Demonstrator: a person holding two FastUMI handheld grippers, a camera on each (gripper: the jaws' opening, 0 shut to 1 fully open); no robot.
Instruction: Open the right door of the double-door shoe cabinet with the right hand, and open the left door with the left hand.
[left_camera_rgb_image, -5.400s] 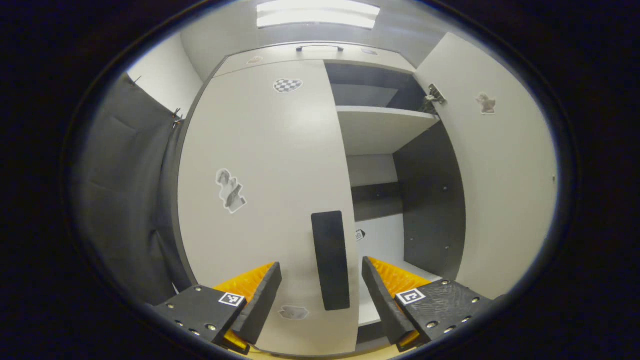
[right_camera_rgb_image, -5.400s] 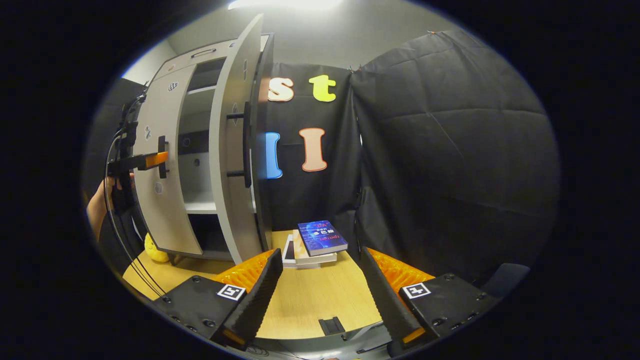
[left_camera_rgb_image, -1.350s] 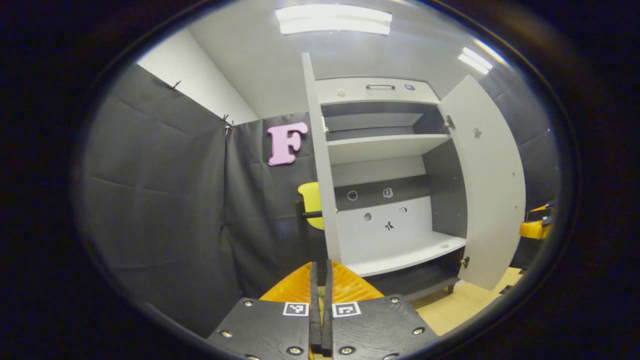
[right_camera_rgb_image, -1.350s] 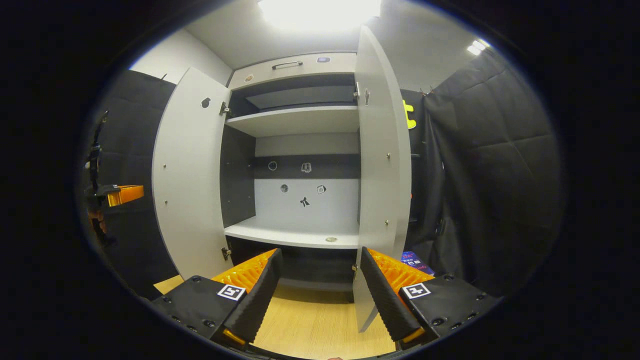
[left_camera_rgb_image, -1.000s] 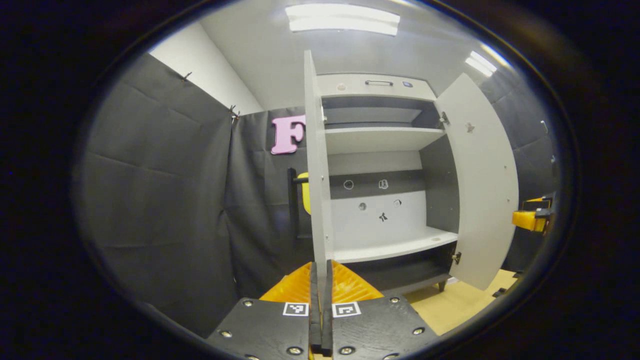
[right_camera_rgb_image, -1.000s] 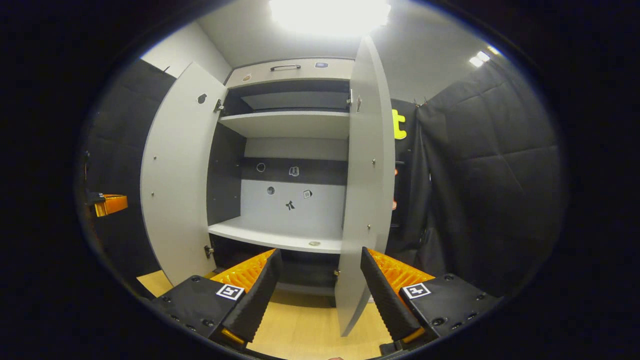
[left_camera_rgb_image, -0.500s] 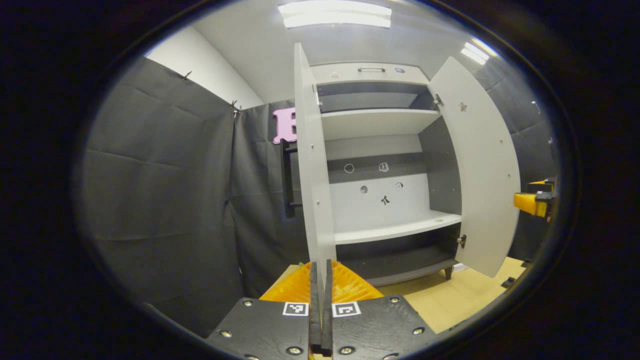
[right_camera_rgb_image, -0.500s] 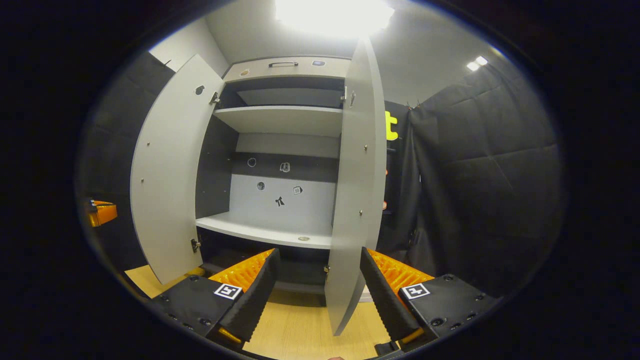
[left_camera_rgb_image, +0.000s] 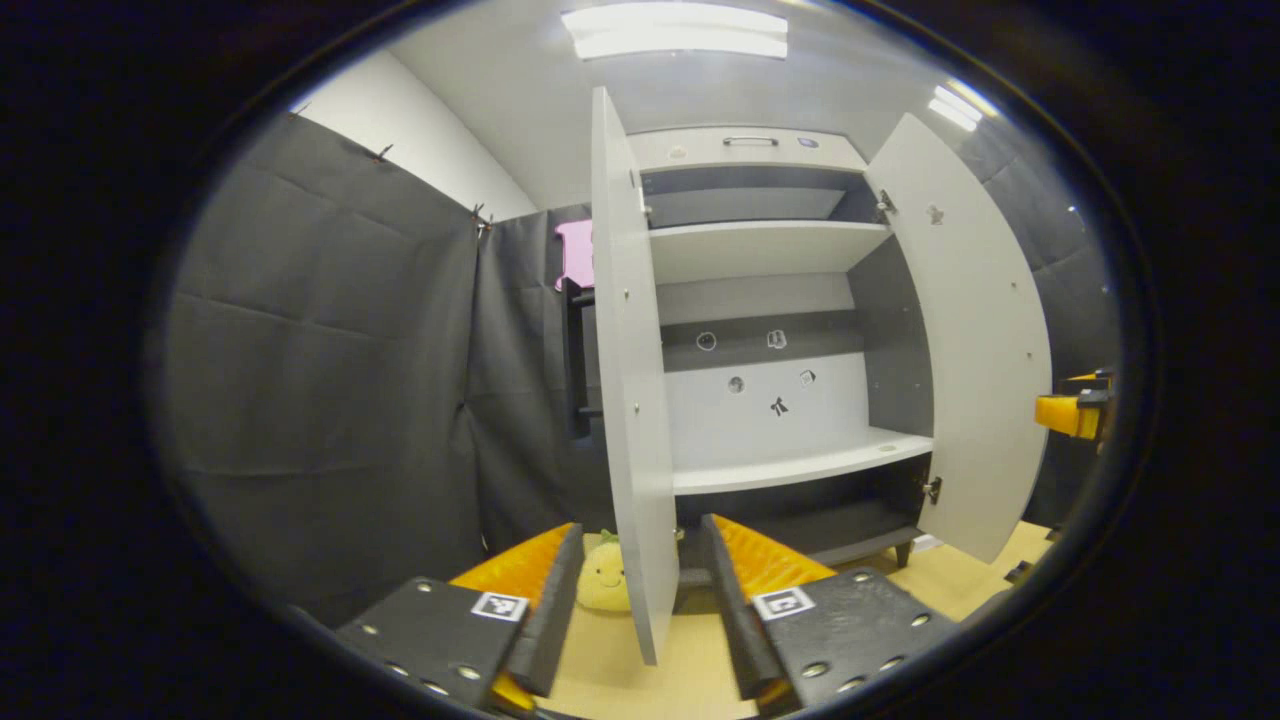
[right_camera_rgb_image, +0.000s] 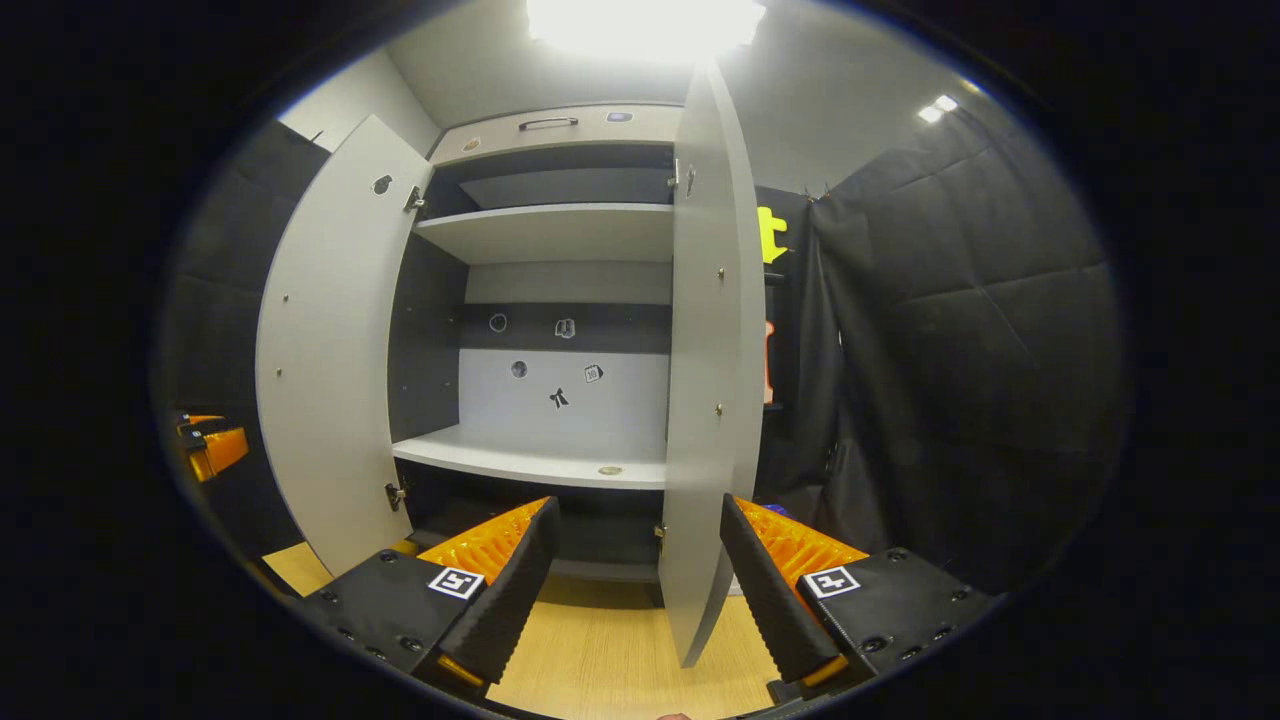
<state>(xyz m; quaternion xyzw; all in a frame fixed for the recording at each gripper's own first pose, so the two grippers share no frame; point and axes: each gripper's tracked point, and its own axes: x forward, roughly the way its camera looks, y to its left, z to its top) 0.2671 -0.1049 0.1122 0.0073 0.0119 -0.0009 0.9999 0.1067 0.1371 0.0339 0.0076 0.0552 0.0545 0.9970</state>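
Note:
The grey shoe cabinet (left_camera_rgb_image: 770, 150) stands with both doors swung wide. In the left gripper view the left door (left_camera_rgb_image: 635, 400) is seen edge-on, its lower edge hanging between the fingers of my open left gripper (left_camera_rgb_image: 635, 610) without touching them. Its black handle (left_camera_rgb_image: 572, 360) faces the cloth wall. The right door (left_camera_rgb_image: 975, 330) stands open farther right, with my right gripper (left_camera_rgb_image: 1075, 412) beyond it. In the right gripper view my right gripper (right_camera_rgb_image: 640, 590) is open and empty, the right door (right_camera_rgb_image: 710, 380) just ahead between its fingers, the left door (right_camera_rgb_image: 330, 360) at the left and my left gripper (right_camera_rgb_image: 215, 445) past it.
A yellow plush toy (left_camera_rgb_image: 603, 585) lies on the wooden table (right_camera_rgb_image: 600, 650) by the left door's foot. Two empty shelves (right_camera_rgb_image: 540, 460) show inside the cabinet, with small stickers on the back panel. Black cloth walls (right_camera_rgb_image: 950, 350) close in on both sides.
My left gripper has gone from shut to open within the last half second. The left door, closed 5.4 s ago, now stands wide open. The right gripper has stayed open.

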